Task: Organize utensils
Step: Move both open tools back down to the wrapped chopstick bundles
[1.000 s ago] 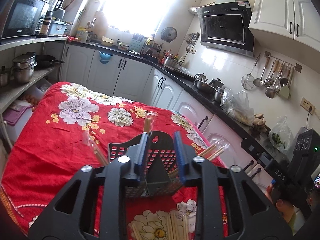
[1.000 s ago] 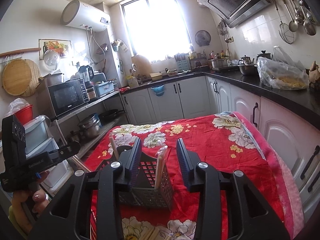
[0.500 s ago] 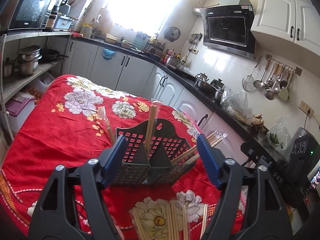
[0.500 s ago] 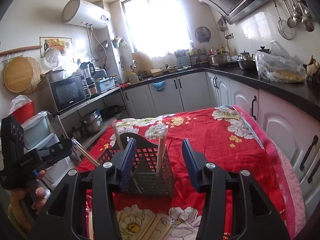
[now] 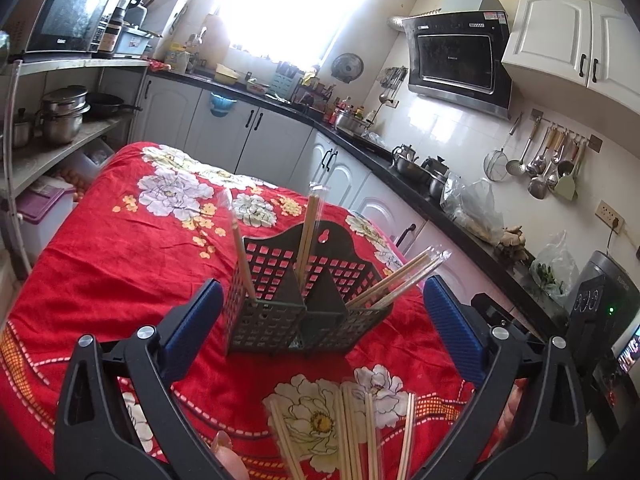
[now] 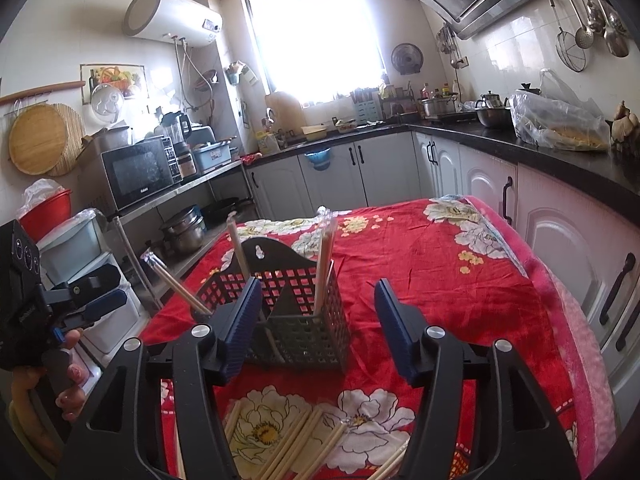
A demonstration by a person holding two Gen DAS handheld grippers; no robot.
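Chopsticks [image 5: 308, 224] in clear sleeves stand in the dark mesh utensil caddy [image 5: 304, 300] on the red floral tablecloth [image 5: 120, 248]; one pair [image 5: 400, 276] leans out over its right rim. More wrapped chopsticks [image 6: 288, 440] lie loose on the cloth near its front edge. Left gripper [image 5: 320, 320] is spread wide and empty, its blue pads [image 5: 192, 324] flanking the caddy without touching. Right gripper [image 6: 316, 328] is also released and empty, its left pad just beside the caddy wall. Bare cloth stretches behind the caddy and to its right.
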